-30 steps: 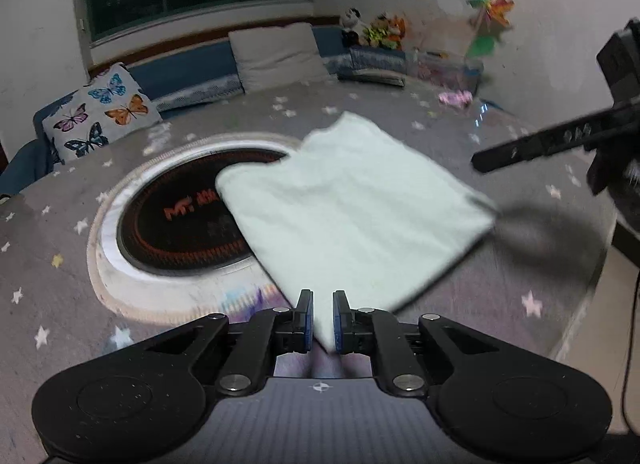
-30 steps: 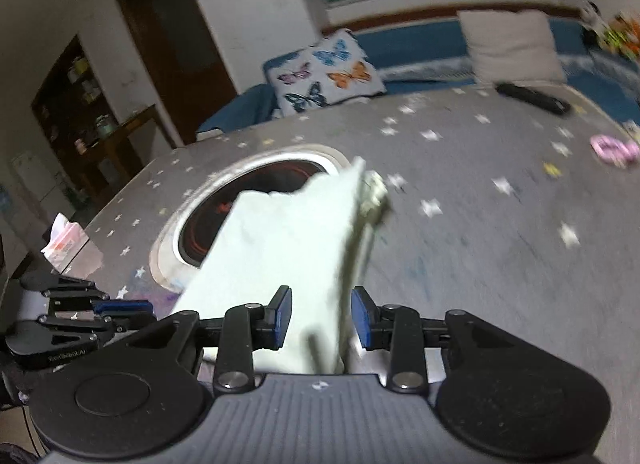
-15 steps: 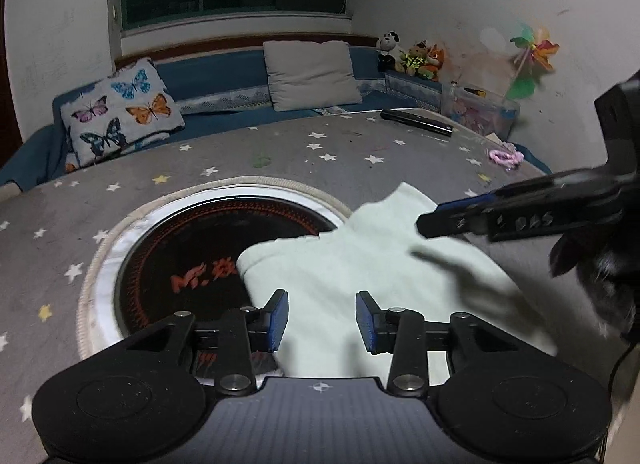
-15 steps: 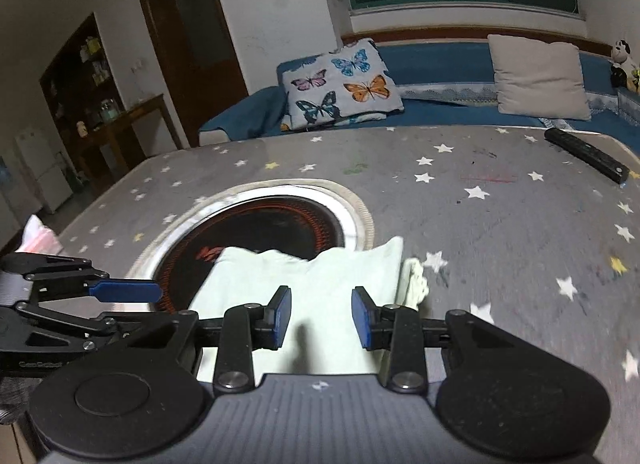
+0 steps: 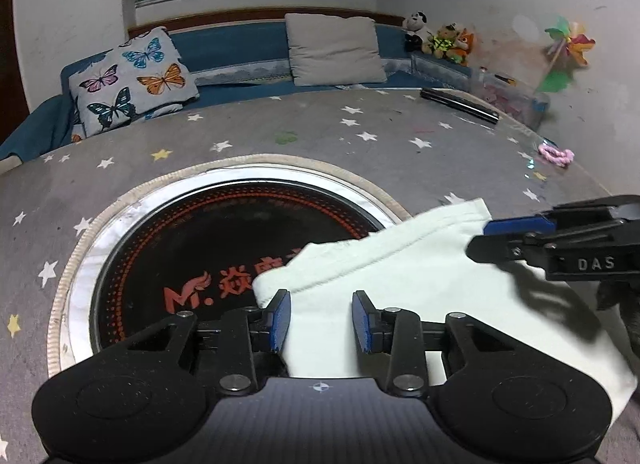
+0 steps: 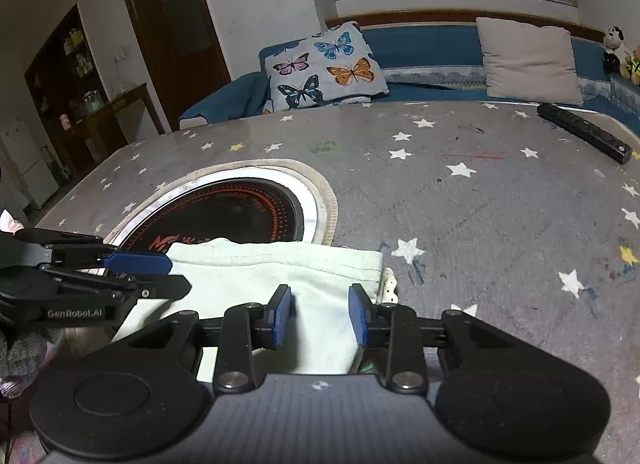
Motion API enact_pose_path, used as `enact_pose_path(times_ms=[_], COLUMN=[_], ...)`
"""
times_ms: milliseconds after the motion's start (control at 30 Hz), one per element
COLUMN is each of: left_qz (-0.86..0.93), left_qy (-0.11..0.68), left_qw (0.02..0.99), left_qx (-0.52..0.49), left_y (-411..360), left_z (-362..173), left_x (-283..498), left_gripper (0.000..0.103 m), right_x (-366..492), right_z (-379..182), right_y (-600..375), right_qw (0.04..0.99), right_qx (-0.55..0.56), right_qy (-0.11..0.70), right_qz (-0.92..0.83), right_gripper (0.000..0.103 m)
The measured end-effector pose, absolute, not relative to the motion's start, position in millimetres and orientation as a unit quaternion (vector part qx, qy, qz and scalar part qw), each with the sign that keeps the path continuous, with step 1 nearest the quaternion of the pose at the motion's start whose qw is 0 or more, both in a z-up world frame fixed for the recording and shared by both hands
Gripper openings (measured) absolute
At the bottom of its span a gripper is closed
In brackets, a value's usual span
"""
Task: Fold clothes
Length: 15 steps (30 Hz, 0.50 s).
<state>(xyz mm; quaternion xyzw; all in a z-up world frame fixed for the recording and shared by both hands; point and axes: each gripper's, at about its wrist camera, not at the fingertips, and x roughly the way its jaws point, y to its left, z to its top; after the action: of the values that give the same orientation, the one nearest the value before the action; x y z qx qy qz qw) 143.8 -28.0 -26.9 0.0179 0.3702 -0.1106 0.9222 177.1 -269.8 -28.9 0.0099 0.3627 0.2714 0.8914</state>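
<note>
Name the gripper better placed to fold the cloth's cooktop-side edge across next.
Left, probably. The left gripper sits open by the pale green cloth edge lying on the round cooktop; the right gripper, also open, is at the opposite edge.

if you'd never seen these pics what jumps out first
The pale mint folded cloth garment lies flat at the near edge of the grey star-print table cover, overlapping the round black cooktop with red lettering. The left gripper and right gripper sit open over it. Behind, a butterfly-print cushion leans on the blue bench.
</note>
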Motion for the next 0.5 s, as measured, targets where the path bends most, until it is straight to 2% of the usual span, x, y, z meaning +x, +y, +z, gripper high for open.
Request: enact_pose_path(times_ms=[333,500], left_qz=[-0.101,-0.116], left_qy=[0.372,0.358], left_qw=[0.923,0.926], left_qx=[0.022,0.026], left_y=[-28,-32], left_z=[-28,-15], left_x=[159,145], left_gripper=[0.037,0.038], right_x=[189,173], right_z=[-31,-13], right_y=[-262,-267], right_qw=[0.892,0.892], right_qx=[-0.004,-0.005], right_qy=[0.357,0.347], right_qz=[0.277,0.289], right_gripper=[0.029,0.03])
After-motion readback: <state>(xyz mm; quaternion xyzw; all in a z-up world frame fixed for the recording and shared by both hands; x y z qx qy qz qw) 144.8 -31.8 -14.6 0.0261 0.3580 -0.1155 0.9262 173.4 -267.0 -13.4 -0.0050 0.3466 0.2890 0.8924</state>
